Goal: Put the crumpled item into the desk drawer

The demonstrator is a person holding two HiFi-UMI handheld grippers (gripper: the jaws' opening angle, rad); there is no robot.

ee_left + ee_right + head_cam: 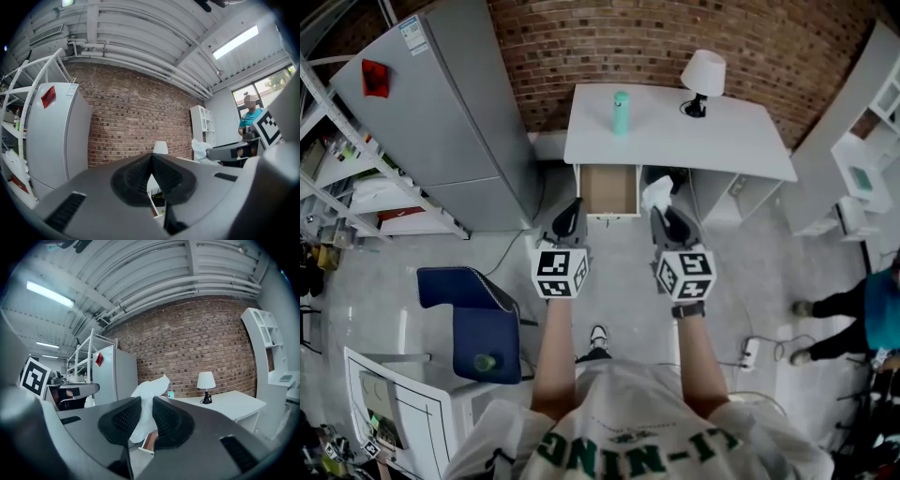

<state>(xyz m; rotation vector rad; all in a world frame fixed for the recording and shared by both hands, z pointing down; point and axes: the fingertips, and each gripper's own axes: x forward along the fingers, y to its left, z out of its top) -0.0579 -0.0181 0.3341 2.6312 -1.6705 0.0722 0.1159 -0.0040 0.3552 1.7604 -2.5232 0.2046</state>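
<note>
My right gripper [660, 214] is shut on a crumpled white paper [656, 193], held just in front of the white desk [731, 141]. In the right gripper view the paper [151, 391] sticks up from between the pads of the gripper [146, 402]. The desk drawer [607, 187] is pulled open under the desk's left end, with a bare brown inside. My left gripper [571, 208] hangs by the drawer's front left corner. In its own view this gripper [151, 159] has its jaws meeting at the tips, with nothing between them.
A teal bottle [621, 112] and a white lamp [703, 73] stand on the desk. A grey fridge [441, 112] is to the left and a blue chair [483, 323] near left. White shelving [862, 178] and a person [862, 314] are at the right.
</note>
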